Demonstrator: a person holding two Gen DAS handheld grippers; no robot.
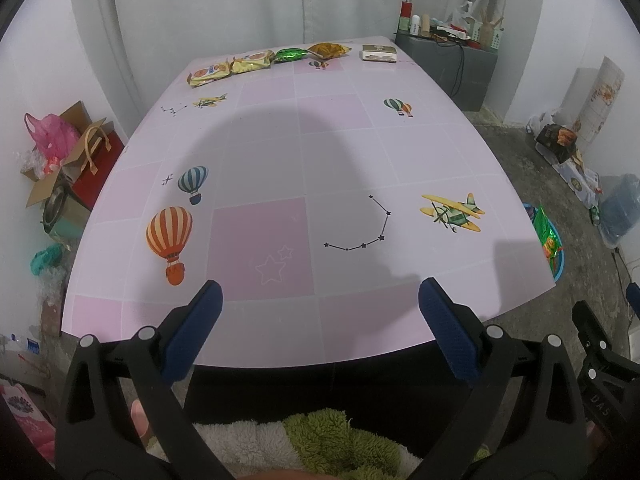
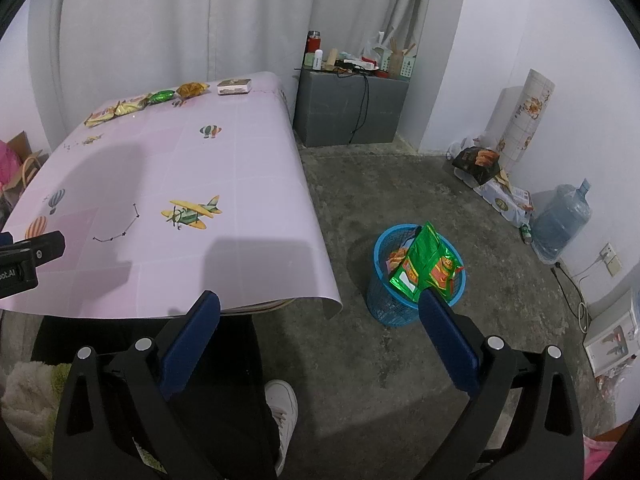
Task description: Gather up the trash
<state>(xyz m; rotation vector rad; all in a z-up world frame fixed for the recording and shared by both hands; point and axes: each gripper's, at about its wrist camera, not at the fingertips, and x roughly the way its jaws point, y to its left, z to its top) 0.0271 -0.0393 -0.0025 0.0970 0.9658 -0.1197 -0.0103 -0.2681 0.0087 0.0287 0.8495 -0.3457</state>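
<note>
Several snack wrappers lie in a row at the table's far edge: two yellow packets (image 1: pixel 210 73), a green wrapper (image 1: pixel 291 55), an orange-brown bag (image 1: pixel 328 50) and a small white box (image 1: pixel 379 53). They also show in the right wrist view, the green wrapper (image 2: pixel 160 97) among them. A blue basket (image 2: pixel 400 300) stands on the floor right of the table and holds a green snack bag (image 2: pixel 426 264). My left gripper (image 1: pixel 320 300) is open and empty over the table's near edge. My right gripper (image 2: pixel 318 304) is open and empty, above the floor beside the basket.
The pink table (image 1: pixel 280 160) has printed balloons and planes. A grey cabinet (image 2: pixel 348 108) with bottles stands behind it. Boxes and bags (image 1: pixel 64 160) sit on the floor at left. A water jug (image 2: pixel 560 220) and packages line the right wall. A person's shoe (image 2: pixel 284 404) is below.
</note>
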